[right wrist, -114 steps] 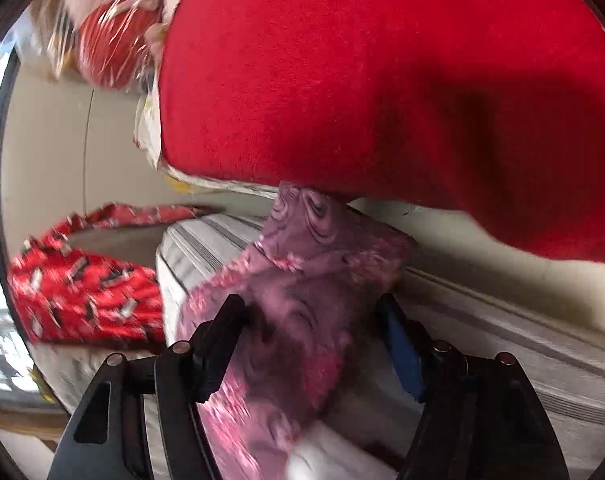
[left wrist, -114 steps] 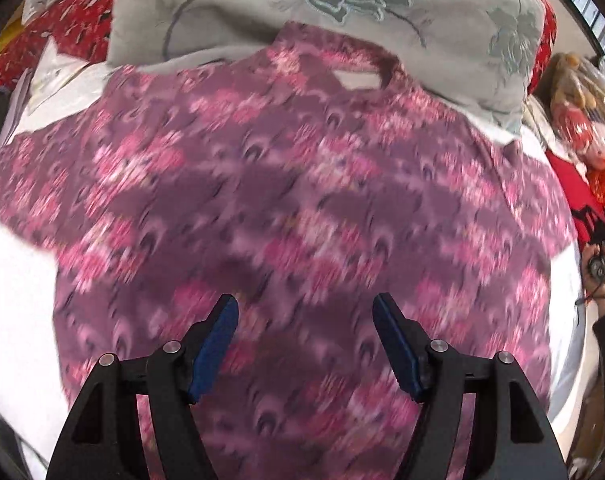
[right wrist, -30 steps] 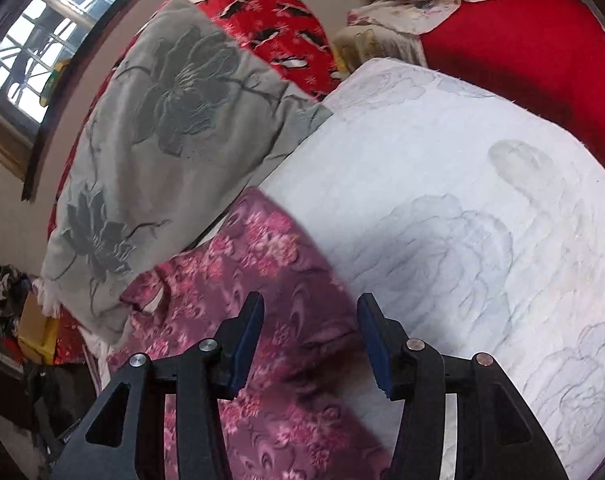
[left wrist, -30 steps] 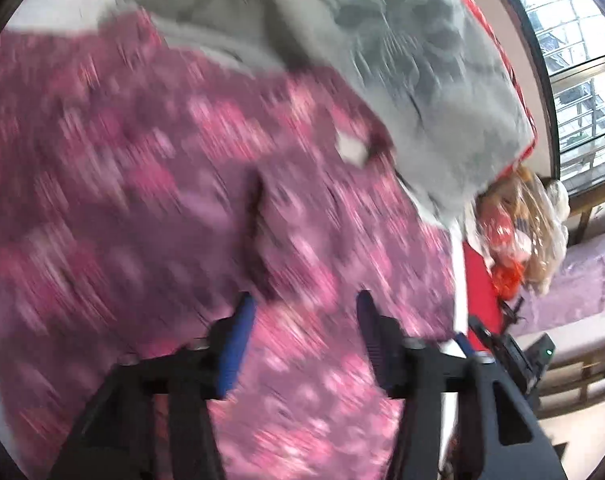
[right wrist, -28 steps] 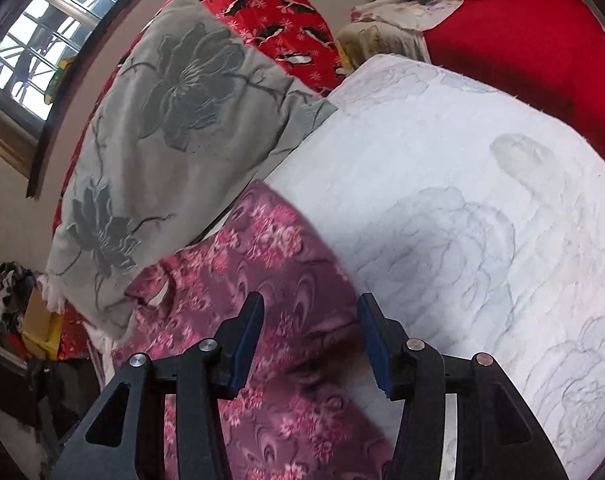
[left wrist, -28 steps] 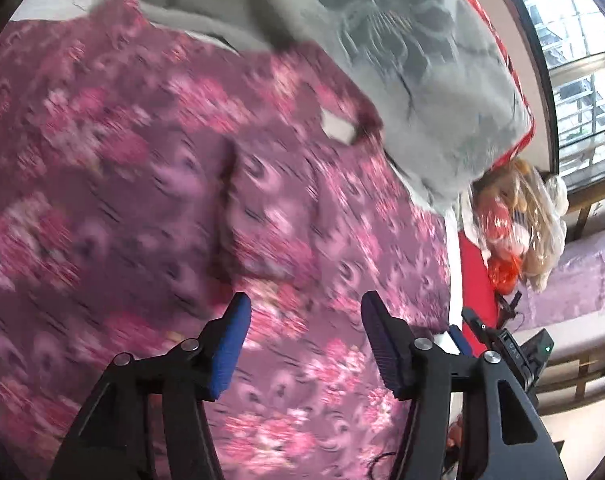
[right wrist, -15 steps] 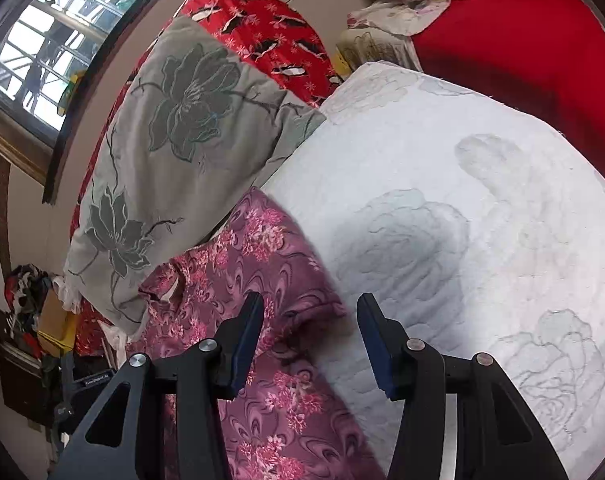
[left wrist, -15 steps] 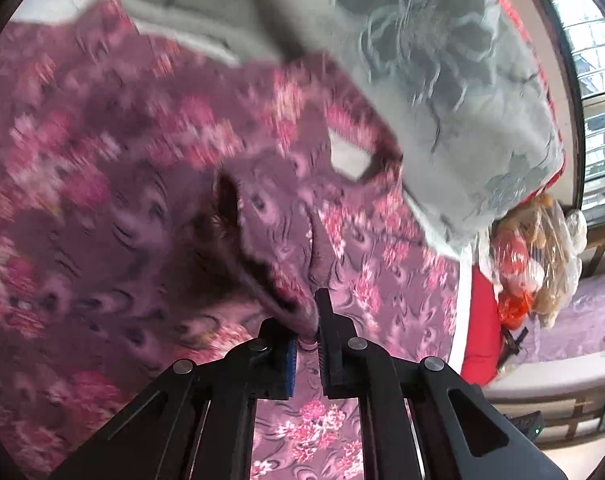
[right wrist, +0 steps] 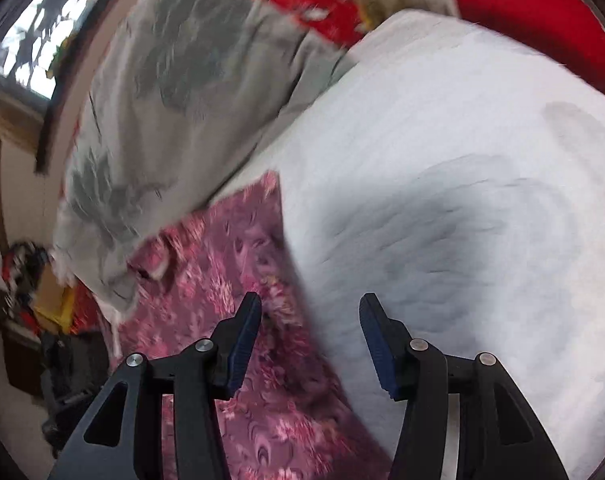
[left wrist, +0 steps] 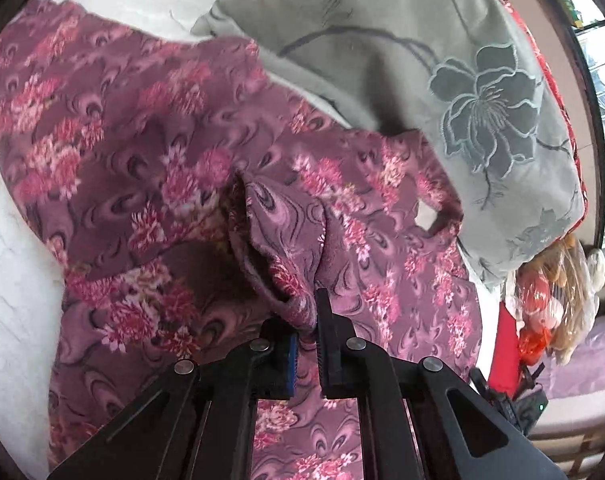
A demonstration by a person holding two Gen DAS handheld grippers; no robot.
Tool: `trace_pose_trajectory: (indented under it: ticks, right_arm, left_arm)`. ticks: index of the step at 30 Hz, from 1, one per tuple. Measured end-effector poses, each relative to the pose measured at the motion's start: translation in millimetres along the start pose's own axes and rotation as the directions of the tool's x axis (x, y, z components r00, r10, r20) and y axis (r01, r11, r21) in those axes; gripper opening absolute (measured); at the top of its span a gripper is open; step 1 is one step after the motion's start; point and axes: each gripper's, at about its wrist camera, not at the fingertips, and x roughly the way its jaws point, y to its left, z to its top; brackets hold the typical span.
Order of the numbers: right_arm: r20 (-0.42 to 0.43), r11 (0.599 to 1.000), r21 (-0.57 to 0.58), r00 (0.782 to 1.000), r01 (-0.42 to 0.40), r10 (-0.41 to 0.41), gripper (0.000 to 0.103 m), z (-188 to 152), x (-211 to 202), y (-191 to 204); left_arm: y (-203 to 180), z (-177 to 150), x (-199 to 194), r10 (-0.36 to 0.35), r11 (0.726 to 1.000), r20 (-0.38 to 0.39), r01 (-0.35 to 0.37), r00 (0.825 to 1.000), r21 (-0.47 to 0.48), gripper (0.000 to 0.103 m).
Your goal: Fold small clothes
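Note:
A purple shirt with pink flowers point(left wrist: 142, 152) lies spread on a white quilted bed point(left wrist: 6, 264). My left gripper point(left wrist: 307, 320) is shut on a pinched fold of the shirt point(left wrist: 278, 248), which stands up in a ridge near the shirt's middle. The neck opening point(left wrist: 426, 220) lies to the right of the fold. In the right wrist view the shirt's edge point(right wrist: 258, 264) lies on the white quilt point(right wrist: 462, 168). My right gripper point(right wrist: 308, 320) is open and empty, just above that edge.
A grey pillow with dark flowers point(left wrist: 482, 92) lies against the shirt's collar side and shows in the right wrist view point(right wrist: 174, 92). A red blanket point(right wrist: 534, 12) lies beyond the quilt. Bagged toys point(left wrist: 554, 292) sit at the right.
My left gripper closed on a fold of the shirt and has lifted it into a ridge. My right gripper has swung quickly along the shirt's edge and stays open.

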Motion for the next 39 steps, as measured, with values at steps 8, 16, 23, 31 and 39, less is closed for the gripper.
trace_pose_trajectory:
  ticks: [8, 16, 23, 31, 39]
  right_arm:
    - [-0.014, 0.970, -0.238, 0.998, 0.057, -0.062, 0.005, -16, -1, 36]
    - [0.064, 0.996, -0.022, 0.994, -0.083, 0.085, 0.050, 25, -10, 13]
    - [-0.032, 0.992, -0.117, 0.999, -0.040, 0.037, 0.004, 28, 30, 36]
    - [0.068, 0.961, -0.221, 0.985, 0.169, -0.157, 0.004, 26, 33, 27]
    - [0.171, 0.970, -0.245, 0.985, 0.009, 0.034, 0.014, -6, -42, 35]
  left_arm:
    - [15, -5, -1, 0.048, 0.998, -0.003, -0.048, 0.999, 0.040, 0.007]
    - [24, -4, 0, 0.041, 0.998, -0.025, -0.040, 0.999, 0.042, 0.008]
    - [21, -4, -4, 0.021, 0.998, -0.018, -0.020, 1.000, 0.057, 0.007]
    - [10, -12, 8, 0.054, 0.986, -0.007, -0.052, 0.999, 0.156, 0.022]
    - [33, -20, -58, -0.041, 0.991, 0.090, 0.029, 0.995, 0.129, 0.031]
